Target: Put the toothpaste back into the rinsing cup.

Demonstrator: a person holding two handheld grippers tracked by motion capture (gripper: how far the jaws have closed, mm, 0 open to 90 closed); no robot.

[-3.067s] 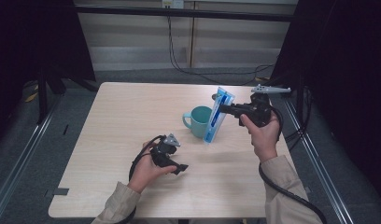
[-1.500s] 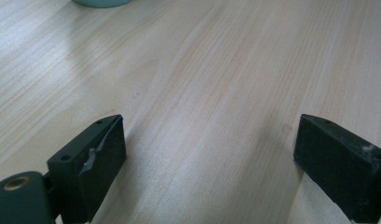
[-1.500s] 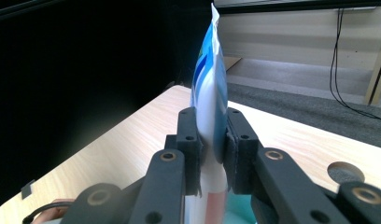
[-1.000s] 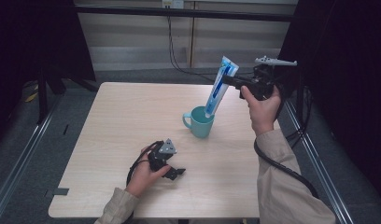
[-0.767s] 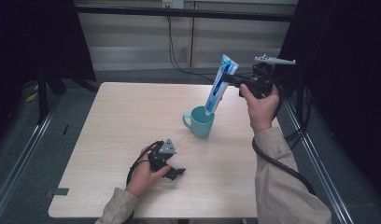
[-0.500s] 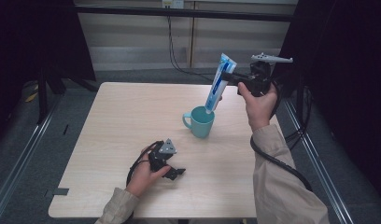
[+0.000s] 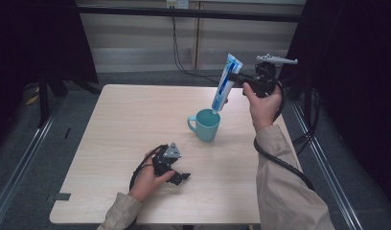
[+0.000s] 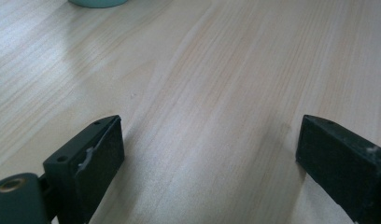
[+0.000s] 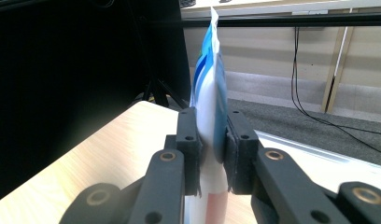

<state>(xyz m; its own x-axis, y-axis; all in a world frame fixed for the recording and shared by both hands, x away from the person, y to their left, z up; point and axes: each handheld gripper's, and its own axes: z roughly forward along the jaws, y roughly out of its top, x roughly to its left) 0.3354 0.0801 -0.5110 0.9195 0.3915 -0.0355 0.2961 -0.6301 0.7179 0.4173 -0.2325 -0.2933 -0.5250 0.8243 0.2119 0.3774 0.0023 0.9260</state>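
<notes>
My right gripper [image 7: 237,79] is shut on a blue and white toothpaste tube [image 7: 225,83], held up in the air with its crimped end high. The tube's lower tip hangs just above the rim of a teal mug [image 7: 206,124] that stands on the wooden table [image 7: 126,120]. In the right gripper view the pads [image 9: 187,149] squeeze the tube [image 9: 208,98] flat between them. My left gripper [image 7: 178,168] rests low on the table at the front left, open, with only bare wood [image 8: 207,112] between its jaws. The mug's base [image 8: 96,3] peeks in at the top of the left gripper view.
A black frame bar [image 7: 184,12] and a hanging cable [image 7: 180,52] cross behind the table. Dark curtains stand at both sides. A metal floor rail [image 7: 21,158] runs along the left, another along the right [image 7: 323,163].
My right hand has lifted the tube from beside the mug up above it, then eased it slightly left and down toward the mug's mouth. The left hand has stayed put.
</notes>
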